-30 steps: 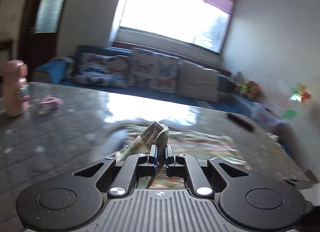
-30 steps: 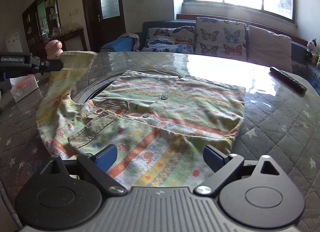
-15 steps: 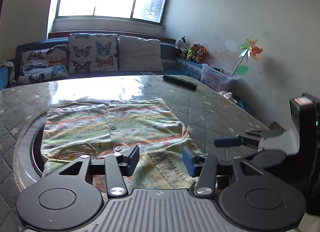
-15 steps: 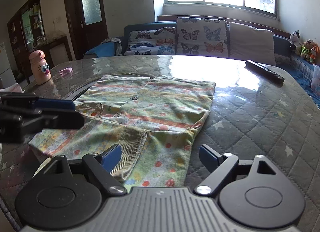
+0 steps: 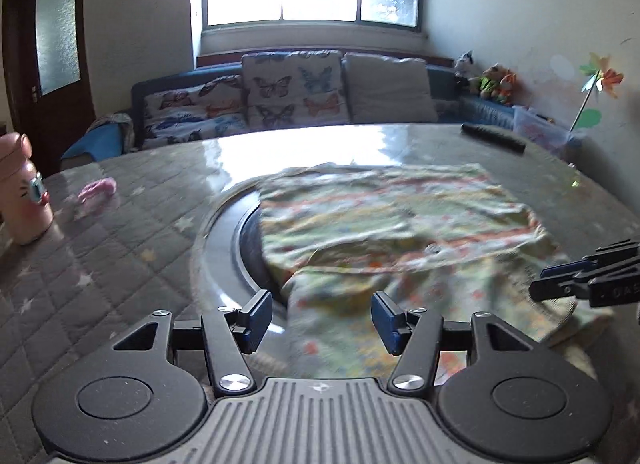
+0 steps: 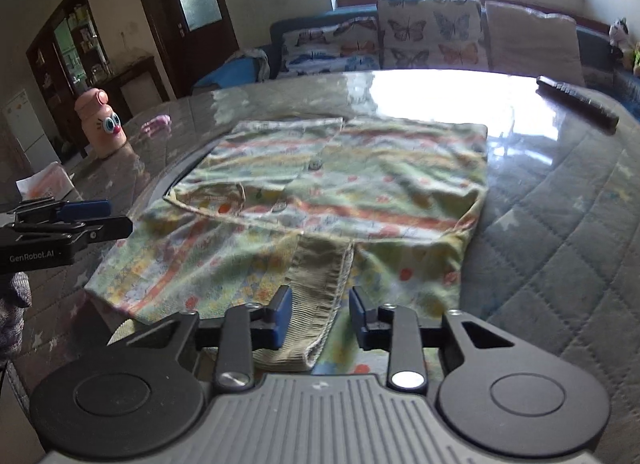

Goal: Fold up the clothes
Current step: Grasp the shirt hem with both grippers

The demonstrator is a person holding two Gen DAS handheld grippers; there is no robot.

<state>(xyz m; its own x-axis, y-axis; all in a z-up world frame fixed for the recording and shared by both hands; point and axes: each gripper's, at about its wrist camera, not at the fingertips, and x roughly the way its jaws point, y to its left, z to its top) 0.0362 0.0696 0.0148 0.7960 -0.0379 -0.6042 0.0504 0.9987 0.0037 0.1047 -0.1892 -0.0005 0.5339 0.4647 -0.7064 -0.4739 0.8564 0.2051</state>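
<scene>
- On the quilted tabletop [image 6: 560, 248], in the middle of both views, lies the garment [image 6: 360, 183], a small striped shirt with buttons and a printed pattern. It lies flat and partly over a round dark ring set in the tabletop, so it is spread out and easy to fold.
- At the lower centre of the right wrist view, the ribbed cuff [image 6: 320, 284] of one sleeve lies on the shirt's near part and reaches between the fingers of the right gripper [image 6: 316, 316]. These fingers are closing at this moment, with the cuff between them; the blue pads seem not yet to press on the cloth, so I judge that nothing is grasped yet.
- I think the right gripper aims at the cuff because it is thick, gives a firm hold, and lets the sleeve be carried over the body.
- At the lower centre of the left wrist view, the left gripper [image 5: 322, 320] is released and its fingers are opening. The shirt's near edge lies between and below them, but they hold nothing. This view is blurred, so I cannot tell whether they touch the cloth.
- At the left edge of the right wrist view, the left gripper shows again, just beside the shirt's left side.
- Well apart from the shirt stand a pink bottle [image 6: 102, 123] at the upper left and a remote control [image 6: 576, 103] at the upper right; they do not disturb the folding.
</scene>
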